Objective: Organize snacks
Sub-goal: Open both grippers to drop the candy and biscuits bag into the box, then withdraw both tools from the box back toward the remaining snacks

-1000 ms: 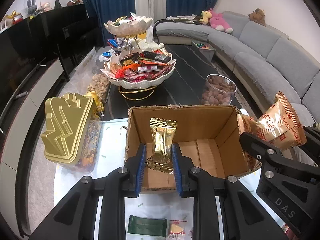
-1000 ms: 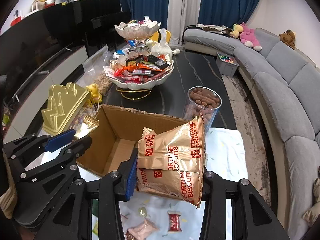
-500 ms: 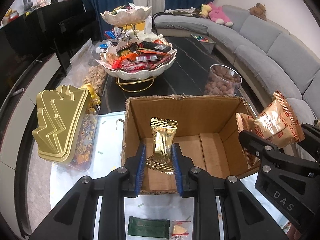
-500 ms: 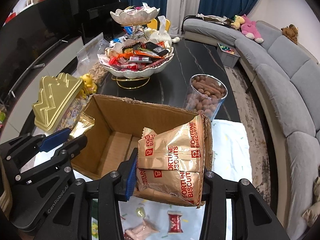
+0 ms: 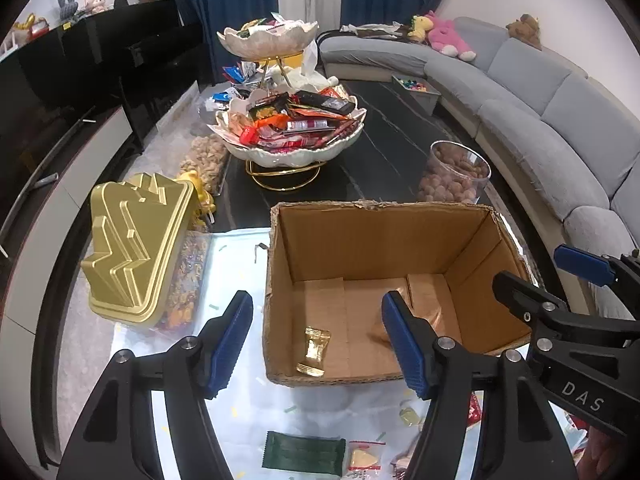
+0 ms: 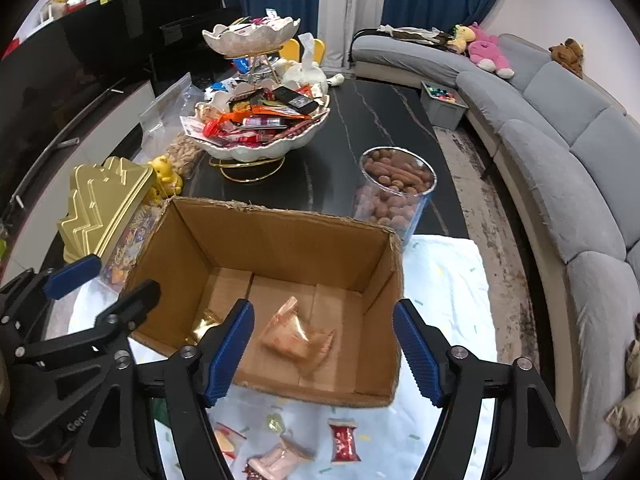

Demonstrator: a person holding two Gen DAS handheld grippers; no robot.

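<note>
Left wrist: both grippers' fingers opening, empty, above cardboard box [image 5: 384, 240] rim, gold packet [image 5: 314, 350] inside.

Living room setup: long grey sectional sofa [image 5: 560, 120] curving along the right wall, plush toys [image 5: 448, 40] on it, deep blue curtains [image 5: 224, 4] with a white sheer strip between, glossy black cabinet [image 5: 80, 64] on the left, white walls.

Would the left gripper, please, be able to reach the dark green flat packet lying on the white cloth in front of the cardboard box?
Probably yes: the dark green flat packet lies uncovered just below the left gripper, whose opening jaws hold nothing, and nothing stands between them.
</note>
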